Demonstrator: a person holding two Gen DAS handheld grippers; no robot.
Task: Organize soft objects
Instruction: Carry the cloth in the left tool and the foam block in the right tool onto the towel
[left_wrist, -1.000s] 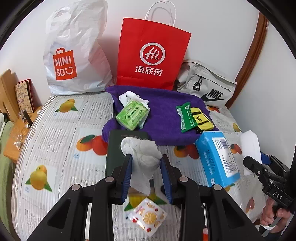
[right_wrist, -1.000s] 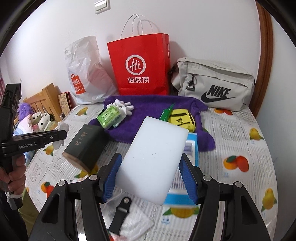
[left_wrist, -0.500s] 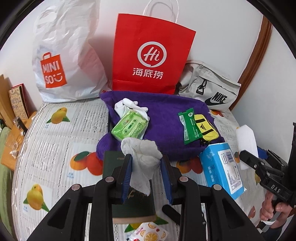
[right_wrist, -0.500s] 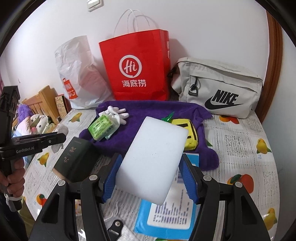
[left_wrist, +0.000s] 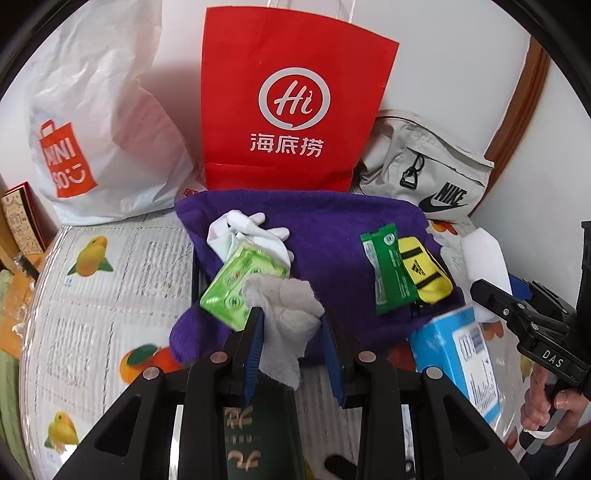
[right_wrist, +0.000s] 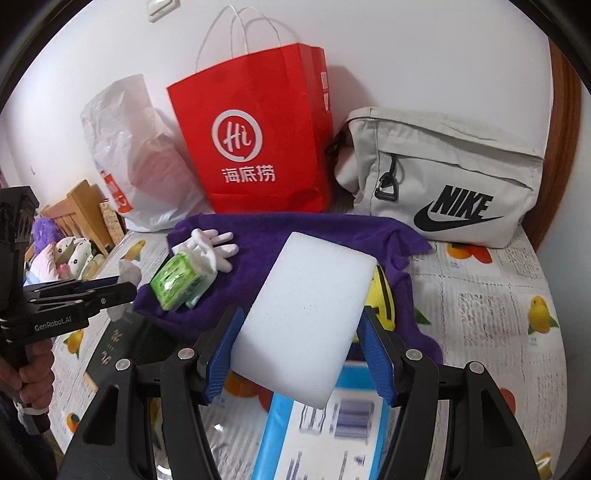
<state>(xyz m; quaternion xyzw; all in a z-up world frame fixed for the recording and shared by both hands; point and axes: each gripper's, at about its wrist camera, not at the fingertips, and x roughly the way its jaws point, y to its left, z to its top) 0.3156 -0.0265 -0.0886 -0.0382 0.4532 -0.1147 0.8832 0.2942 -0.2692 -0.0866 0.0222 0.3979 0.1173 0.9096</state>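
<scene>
Left gripper (left_wrist: 291, 347) pinches a limp, light grey-white rag (left_wrist: 284, 314), right gripper (right_wrist: 301, 354) clamps a light, compressible white sponge block (right_wrist: 306, 314) edgewise, both over the purple towel (left_wrist: 332, 229); mid-body holds suit.

A towel (left_wrist: 332, 221) is spread ahead of the left gripper (left_wrist: 291, 343). On it, a wipes pack (left_wrist: 236, 284) and a glove (left_wrist: 255, 229) are set ahead-left, and a sachet (left_wrist: 388, 269) and a pouch (left_wrist: 424, 273) ahead-right. Behind the towel, a paper bag (left_wrist: 291, 110) is stood against the wall.
</scene>
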